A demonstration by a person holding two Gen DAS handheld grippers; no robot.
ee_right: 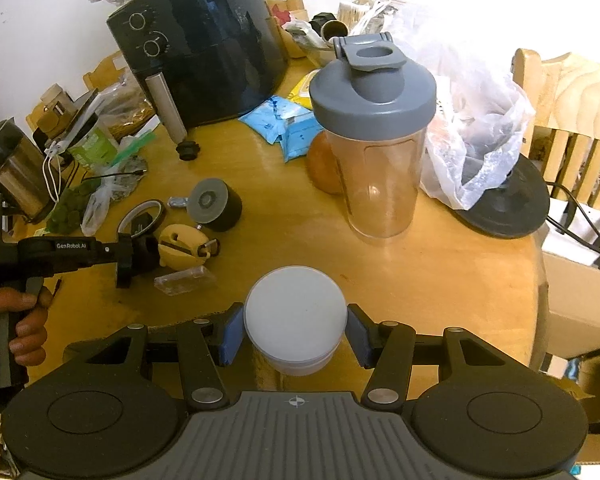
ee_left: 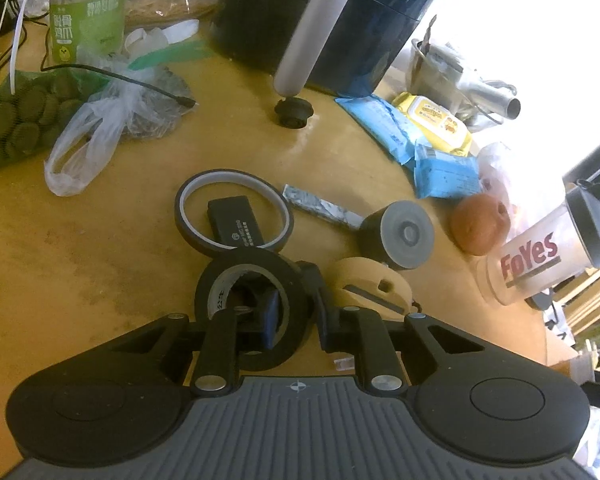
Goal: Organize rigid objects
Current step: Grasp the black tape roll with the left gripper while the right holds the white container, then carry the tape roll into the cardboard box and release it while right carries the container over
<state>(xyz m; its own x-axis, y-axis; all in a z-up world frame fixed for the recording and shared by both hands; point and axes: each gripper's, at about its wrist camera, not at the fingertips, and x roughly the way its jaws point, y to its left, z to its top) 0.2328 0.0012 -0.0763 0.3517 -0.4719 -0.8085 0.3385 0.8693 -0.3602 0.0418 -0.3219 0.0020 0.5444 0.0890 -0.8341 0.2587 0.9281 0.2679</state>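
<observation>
My left gripper [ee_left: 292, 312] is shut on a black tape roll [ee_left: 252, 276], one finger inside its hole and one outside its wall, low over the wooden table [ee_left: 100, 248]. It shows from the side in the right wrist view [ee_right: 134, 258]. A thin dark tape ring [ee_left: 234, 210] lies just beyond, around a small black box [ee_left: 236, 222]. A tan round holder [ee_left: 370, 286] and a black cylinder with grey cap [ee_left: 398, 234] sit to the right. My right gripper [ee_right: 295, 330] is shut on a white round lidded container [ee_right: 295, 314].
A black air fryer [ee_right: 204, 44] stands at the back. A shaker bottle [ee_right: 376, 136], an orange fruit [ee_right: 324, 164], blue packets [ee_right: 288, 128], plastic bags [ee_right: 476, 136] and a clear small case [ee_right: 184, 280] lie on the table. The table edge is at the right [ee_right: 540, 280].
</observation>
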